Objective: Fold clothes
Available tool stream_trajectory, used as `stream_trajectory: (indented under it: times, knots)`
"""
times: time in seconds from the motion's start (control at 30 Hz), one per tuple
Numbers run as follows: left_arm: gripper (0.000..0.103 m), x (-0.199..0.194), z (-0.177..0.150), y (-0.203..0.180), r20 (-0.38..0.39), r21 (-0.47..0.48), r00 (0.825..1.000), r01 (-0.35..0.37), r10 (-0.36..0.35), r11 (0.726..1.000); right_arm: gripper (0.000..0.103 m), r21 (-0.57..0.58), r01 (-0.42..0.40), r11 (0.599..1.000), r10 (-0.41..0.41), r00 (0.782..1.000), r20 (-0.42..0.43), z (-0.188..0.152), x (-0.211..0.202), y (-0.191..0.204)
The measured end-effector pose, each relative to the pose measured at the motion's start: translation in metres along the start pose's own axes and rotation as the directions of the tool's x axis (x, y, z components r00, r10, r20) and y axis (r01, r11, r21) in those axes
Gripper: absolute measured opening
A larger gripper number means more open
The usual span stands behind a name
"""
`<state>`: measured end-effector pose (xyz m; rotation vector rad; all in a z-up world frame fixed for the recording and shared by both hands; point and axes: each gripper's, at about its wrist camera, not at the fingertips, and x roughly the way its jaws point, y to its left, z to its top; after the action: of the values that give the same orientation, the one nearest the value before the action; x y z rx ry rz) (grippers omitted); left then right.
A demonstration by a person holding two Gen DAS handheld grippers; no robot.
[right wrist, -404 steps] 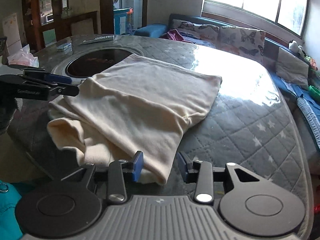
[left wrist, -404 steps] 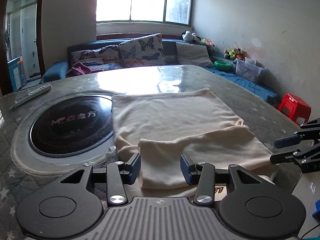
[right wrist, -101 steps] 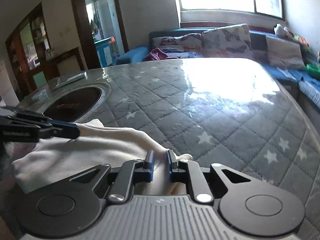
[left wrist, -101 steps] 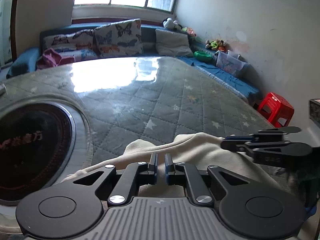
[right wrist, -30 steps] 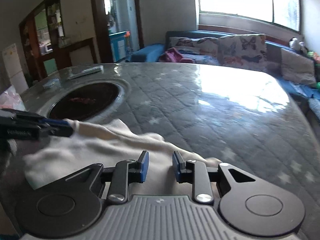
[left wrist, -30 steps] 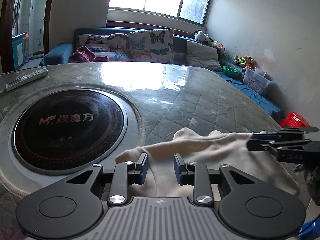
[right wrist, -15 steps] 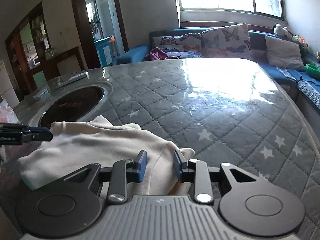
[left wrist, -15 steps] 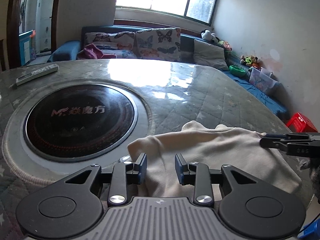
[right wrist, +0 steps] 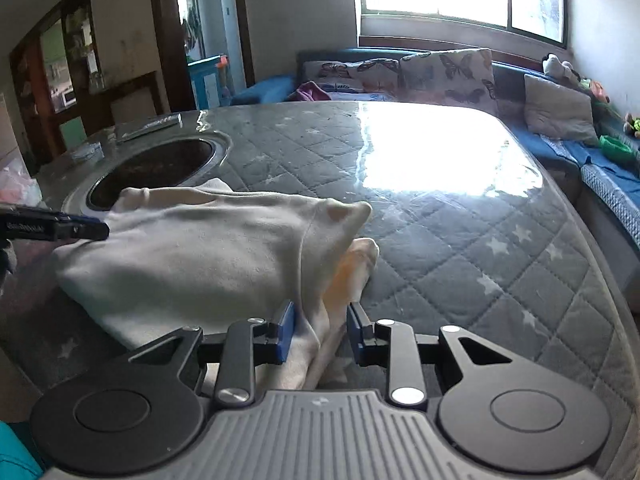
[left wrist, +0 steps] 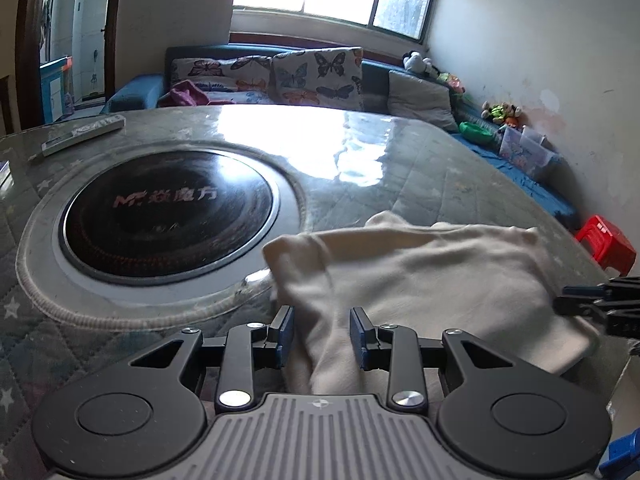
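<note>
A cream garment [left wrist: 424,280] lies folded into a thick bundle at the near edge of the quilted grey table [left wrist: 420,168]. My left gripper [left wrist: 322,334] stands open over the bundle's left end, with a ridge of cloth between its fingers but not pinched. In the right wrist view the same garment [right wrist: 200,248] spreads to the left, and my right gripper [right wrist: 320,334] is open astride its right end, where layered edges hang down. Each gripper shows at the edge of the other's view: right gripper [left wrist: 592,300], left gripper [right wrist: 76,228].
A round black cooktop [left wrist: 168,212] is set into the table, left of the garment. A remote [left wrist: 84,136] lies at the far left. A sofa with butterfly cushions [left wrist: 316,76] stands behind the table, and a red stool [left wrist: 606,242] on the floor at the right.
Both grippers have opened slightly wider and drawn back a little toward me. The garment lies where it was, its near fold slack between the fingers.
</note>
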<state>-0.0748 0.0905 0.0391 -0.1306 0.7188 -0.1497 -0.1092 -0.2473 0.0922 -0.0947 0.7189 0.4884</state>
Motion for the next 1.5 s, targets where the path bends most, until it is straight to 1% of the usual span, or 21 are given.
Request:
stream_trajectory:
  times: [0.2,0.27,0.47,0.53,0.6,0.7,0.73,0.83,0.93,1.0,1.1,1.2,1.23,1.33,1.37,1.43,1.5]
  knots:
    - [0.034,-0.005,-0.003,0.006,0.007,-0.024,1.000,-0.013,0.014,1.000,0.028,-0.021,-0.009,1.000,0.011,0.997,0.073,0.012,-0.012,0.003]
    - [0.034,-0.004,-0.005,0.007,0.001,-0.033,1.000,-0.019,0.019,0.999,0.028,-0.020,-0.019,1.000,0.020,0.996,0.090,0.017,-0.007,0.005]
    - [0.035,-0.005,-0.007,0.009,0.001,-0.039,1.000,-0.023,0.023,0.999,0.028,-0.033,-0.048,0.998,0.052,0.993,0.107,0.026,0.013,0.013]
    - [0.035,-0.004,-0.007,0.009,0.000,-0.042,1.000,-0.024,0.024,0.999,0.028,-0.036,-0.050,0.998,0.053,0.993,0.109,0.030,0.019,0.013]
    - [0.035,-0.003,-0.007,0.009,-0.001,-0.045,1.000,-0.024,0.024,0.999,0.027,-0.036,-0.033,0.999,0.037,0.994,0.101,0.032,0.028,0.010]
    - [0.036,-0.002,-0.007,0.011,-0.004,-0.054,1.000,-0.020,0.020,0.998,0.024,0.022,-0.031,0.999,0.030,0.998,0.046,0.028,0.045,-0.003]
    - [0.036,-0.002,-0.007,0.012,-0.006,-0.061,1.000,-0.018,0.017,0.998,0.024,0.036,-0.040,0.999,0.038,0.998,0.044,0.027,0.047,-0.006]
    - [0.036,-0.005,-0.005,0.012,-0.007,-0.068,1.000,-0.016,0.015,0.998,0.024,0.001,-0.041,0.999,0.040,0.998,0.049,0.029,0.042,-0.001]
    - [0.037,-0.008,-0.004,0.012,-0.003,-0.072,1.000,-0.014,0.013,0.997,0.027,-0.049,-0.039,0.998,0.042,0.998,0.054,0.033,0.034,0.008]
    - [0.040,-0.011,-0.004,0.013,-0.003,-0.077,1.000,-0.010,0.010,0.997,0.027,-0.080,-0.050,0.996,0.055,0.997,0.056,0.035,0.029,0.015]
    - [0.047,-0.012,-0.005,0.014,-0.009,-0.079,1.000,-0.026,0.025,0.996,0.028,-0.128,-0.075,0.989,0.083,0.995,0.056,0.038,0.021,0.028]
    - [0.051,-0.013,-0.007,0.015,-0.015,-0.085,0.999,-0.032,0.031,0.996,0.031,-0.174,-0.108,0.979,0.117,0.992,0.045,0.036,0.017,0.043]
    - [0.054,-0.013,-0.007,0.015,-0.016,-0.085,0.999,-0.036,0.035,0.996,0.034,-0.189,-0.119,0.975,0.129,0.991,0.040,0.035,0.015,0.049]
    - [0.059,-0.014,-0.009,0.016,-0.020,-0.084,0.999,-0.050,0.048,0.995,0.036,-0.235,-0.154,0.960,0.164,0.986,0.024,0.031,0.012,0.065]
    - [0.060,-0.014,-0.009,0.016,-0.021,-0.083,0.998,-0.054,0.053,0.995,0.038,-0.252,-0.167,0.953,0.177,0.984,0.017,0.030,0.012,0.071]
    - [0.065,-0.015,-0.011,0.017,-0.023,-0.083,0.998,-0.064,0.062,0.995,0.041,-0.282,-0.192,0.940,0.201,0.980,0.005,0.027,0.013,0.082]
    - [0.067,-0.017,-0.012,0.017,-0.020,-0.083,0.997,-0.073,0.072,0.994,0.041,-0.310,-0.209,0.927,0.217,0.976,-0.007,0.025,0.015,0.092]
